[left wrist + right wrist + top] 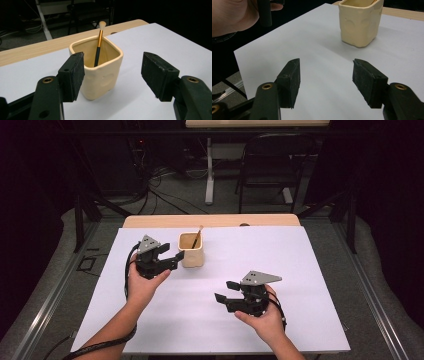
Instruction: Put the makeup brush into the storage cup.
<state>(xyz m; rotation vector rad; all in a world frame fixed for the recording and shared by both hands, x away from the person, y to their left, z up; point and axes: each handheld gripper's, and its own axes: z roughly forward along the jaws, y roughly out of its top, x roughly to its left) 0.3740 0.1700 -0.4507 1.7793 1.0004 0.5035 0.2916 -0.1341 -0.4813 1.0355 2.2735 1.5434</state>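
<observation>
A cream square cup (pixel 192 249) stands on the white sheet (pixel 280 270) toward the back left. Inside it leans a brush (pixel 196 239) with a dark and gold handle and pale bristles up. The left gripper view looks at the cup (pixel 100 72) and the brush (pixel 98 48) from close by. My left gripper (pixel 176 252) is open just left of the cup, its jaws pointing at it without touching (pixel 115 72). My right gripper (pixel 225 291) is open over bare sheet at the front right, empty (pixel 325 80). The cup (pixel 359 22) lies farther off in the right gripper view.
The white sheet covers a wooden table (pixel 210 221) whose far edge shows behind it. A folding chair (pixel 270 165) and a table leg (pixel 209 170) stand beyond on the floor with cables. The left hand (pixel 232 15) appears in the right gripper view's top left corner.
</observation>
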